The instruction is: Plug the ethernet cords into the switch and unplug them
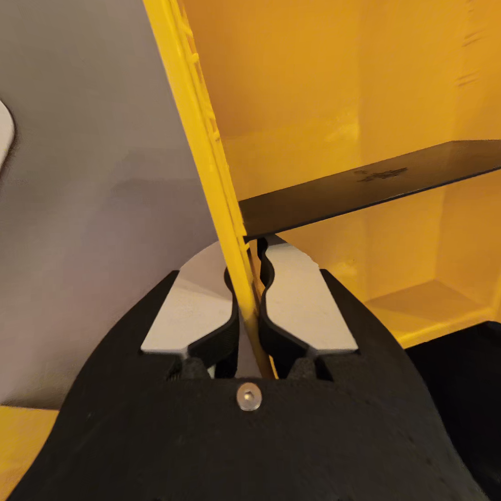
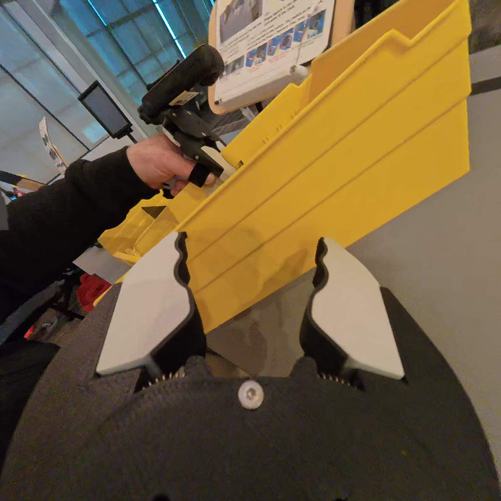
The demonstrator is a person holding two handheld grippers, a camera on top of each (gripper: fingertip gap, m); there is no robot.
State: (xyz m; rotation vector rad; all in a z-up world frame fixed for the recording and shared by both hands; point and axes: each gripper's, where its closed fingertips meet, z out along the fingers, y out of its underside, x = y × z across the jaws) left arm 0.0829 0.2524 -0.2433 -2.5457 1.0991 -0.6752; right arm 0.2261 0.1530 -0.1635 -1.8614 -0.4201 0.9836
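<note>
A yellow plastic bin [image 2: 352,162] lies tilted on a grey table [image 2: 433,257]. My left gripper [image 1: 248,271] is shut on the bin's side wall [image 1: 189,108], with one finger on each side of the rim. A black divider plate [image 1: 352,195] crosses the bin's inside. In the right wrist view a hand [image 2: 157,165] holds the left gripper [image 2: 227,165] at the bin's rim. My right gripper [image 2: 252,241] is open and empty, close to the outer side of the bin. No cord or switch shows in either view.
A board with printed picture sheets [image 2: 271,40] stands behind the bin. A dark screen on a stand [image 2: 104,109] is at the back left before a glass wall. Red and dark items [image 2: 92,291] lie low at the left. Spacing between my two grippers at the tips: around 20 cm.
</note>
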